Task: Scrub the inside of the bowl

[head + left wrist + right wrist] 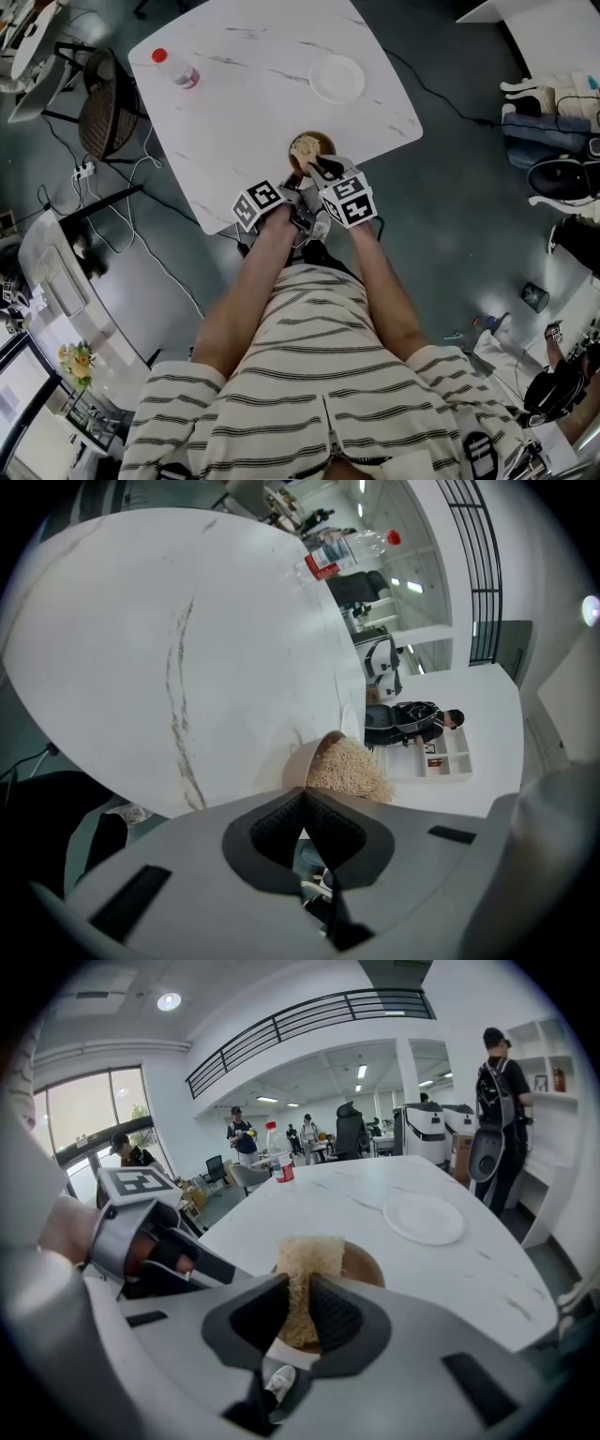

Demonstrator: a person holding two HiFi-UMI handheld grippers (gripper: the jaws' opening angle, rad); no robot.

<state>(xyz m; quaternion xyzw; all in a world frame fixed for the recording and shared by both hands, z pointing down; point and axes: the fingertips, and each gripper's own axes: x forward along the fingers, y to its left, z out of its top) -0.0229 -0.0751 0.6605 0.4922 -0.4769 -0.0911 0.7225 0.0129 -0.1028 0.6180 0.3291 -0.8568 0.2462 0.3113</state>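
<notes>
A brown bowl (313, 148) stands near the front edge of the white marble table (244, 103). A tan fibrous scrub pad (306, 1255) stands upright in the bowl (364, 1263), and my right gripper (300, 1290) is shut on its lower part. In the head view the right gripper (322, 172) reaches over the bowl's near rim. My left gripper (302, 793) has its jaws together at the bowl's rim (306, 759), the pad (347, 767) showing just beyond. In the head view the left gripper (289, 190) sits at the bowl's near-left side.
A white plate (337, 78) lies farther back on the table, and a red-capped bottle (175, 68) lies at its far-left corner. A chair (101, 117) and cables stand off the table's left side. People stand in the room behind.
</notes>
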